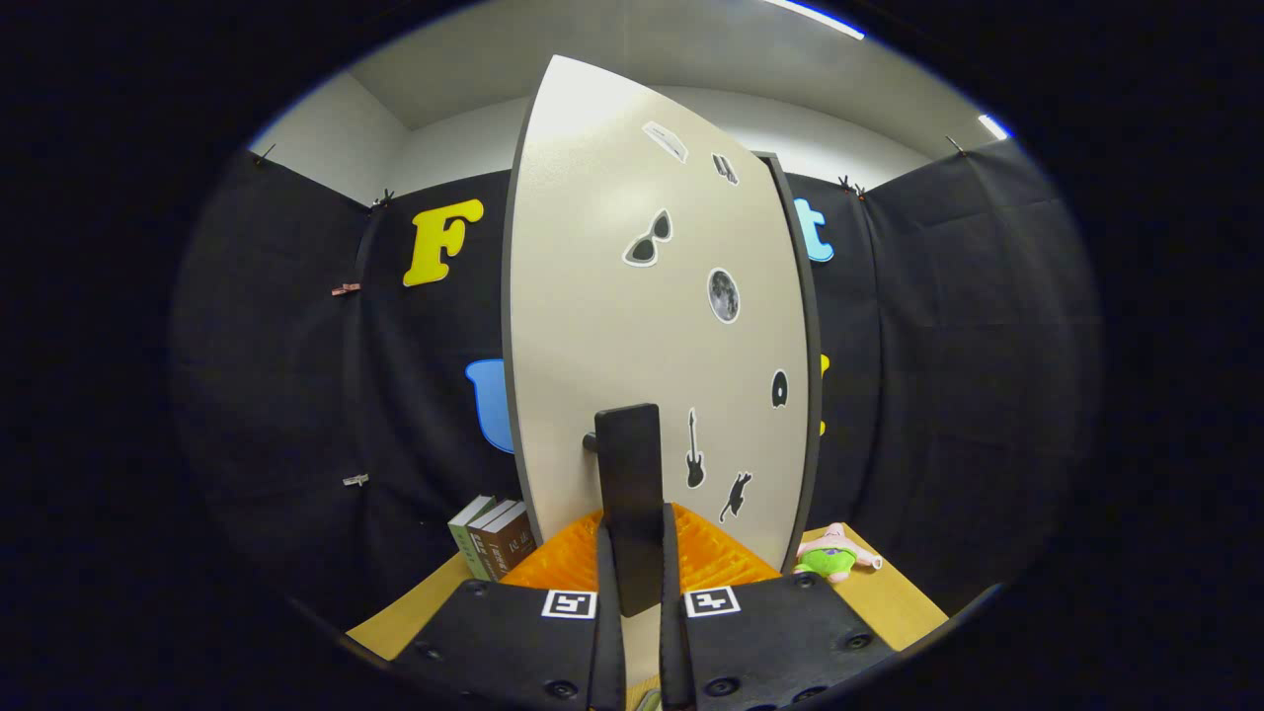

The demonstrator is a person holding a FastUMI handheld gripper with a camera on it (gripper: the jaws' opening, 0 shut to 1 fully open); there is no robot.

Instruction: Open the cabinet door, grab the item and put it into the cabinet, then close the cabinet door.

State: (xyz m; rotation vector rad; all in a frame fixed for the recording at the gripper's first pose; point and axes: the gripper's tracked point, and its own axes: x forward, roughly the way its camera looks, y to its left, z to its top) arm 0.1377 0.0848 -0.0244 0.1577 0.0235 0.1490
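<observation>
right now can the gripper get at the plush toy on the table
Probably not as things stand. The gripper is shut on the door handle, and the cabinet door stands between it and the plush toy, which lies past the door's far edge. It would have to let go and come around.

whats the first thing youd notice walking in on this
The pale cabinet door, dotted with black stickers, looms just ahead, and the gripper is shut on its dark handle. A pink-and-green plush toy lies on the wooden table right of the door, books stand left.
</observation>
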